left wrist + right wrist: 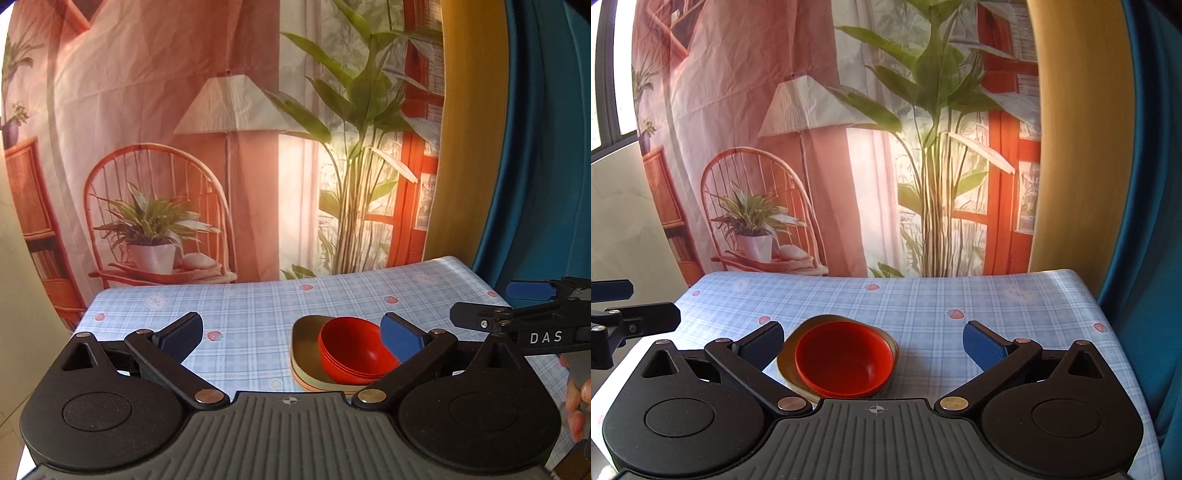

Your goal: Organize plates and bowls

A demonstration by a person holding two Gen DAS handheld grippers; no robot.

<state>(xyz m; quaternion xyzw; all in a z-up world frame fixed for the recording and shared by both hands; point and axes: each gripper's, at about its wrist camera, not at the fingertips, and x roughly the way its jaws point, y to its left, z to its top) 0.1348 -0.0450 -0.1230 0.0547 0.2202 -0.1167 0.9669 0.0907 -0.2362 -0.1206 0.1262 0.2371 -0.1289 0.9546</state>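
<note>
A stack of red bowls (352, 349) sits nested on a stack of plates (304, 350), olive on top, on the blue checked tablecloth. In the right wrist view the red bowls (844, 363) and the plates (786, 360) lie just ahead, left of centre. My left gripper (291, 338) is open and empty, hovering near the stack; its right finger overlaps the bowls' right rim in view. My right gripper (875, 345) is open and empty, above and just behind the stack. The right gripper also shows at the right edge of the left wrist view (517, 306).
The table (997, 302) has a blue plaid cloth with bear and strawberry prints. A printed backdrop of a chair, lamp and plants hangs behind the far edge. A blue curtain (1145, 184) hangs at the right. The left gripper shows at the left edge (613, 310).
</note>
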